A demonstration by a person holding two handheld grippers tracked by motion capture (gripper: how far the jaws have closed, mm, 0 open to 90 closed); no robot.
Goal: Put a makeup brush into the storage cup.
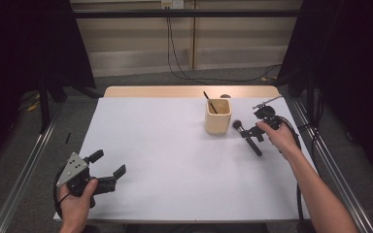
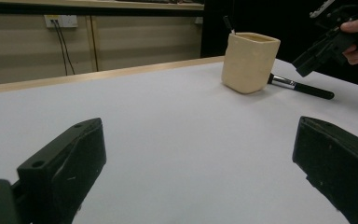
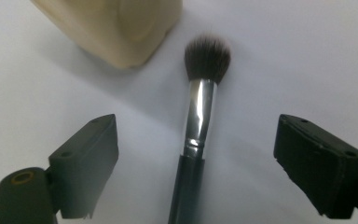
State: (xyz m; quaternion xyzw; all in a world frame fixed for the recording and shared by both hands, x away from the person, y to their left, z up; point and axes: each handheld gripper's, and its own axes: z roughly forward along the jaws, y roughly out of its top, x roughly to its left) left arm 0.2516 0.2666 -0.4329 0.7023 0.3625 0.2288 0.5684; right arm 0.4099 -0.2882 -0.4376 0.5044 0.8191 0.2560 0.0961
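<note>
Black jaws of the right gripper stand wide apart on either side of a makeup brush lying flat on the white table, its dark bristles pointing toward the beige holder just beside it. Nothing is gripped yet: the jaws straddle the silver ferrule without touching it. From the high view, the right gripper hovers over the brush at the table's far right, next to the holder, where one thin dark tool already leans inside. The left gripper rests near the front left corner, open and empty, well apart from the work. Judging by the layout, one item is stowed and this brush remains; closing on it, lifting and dropping it into the holder are all still to come.
</note>
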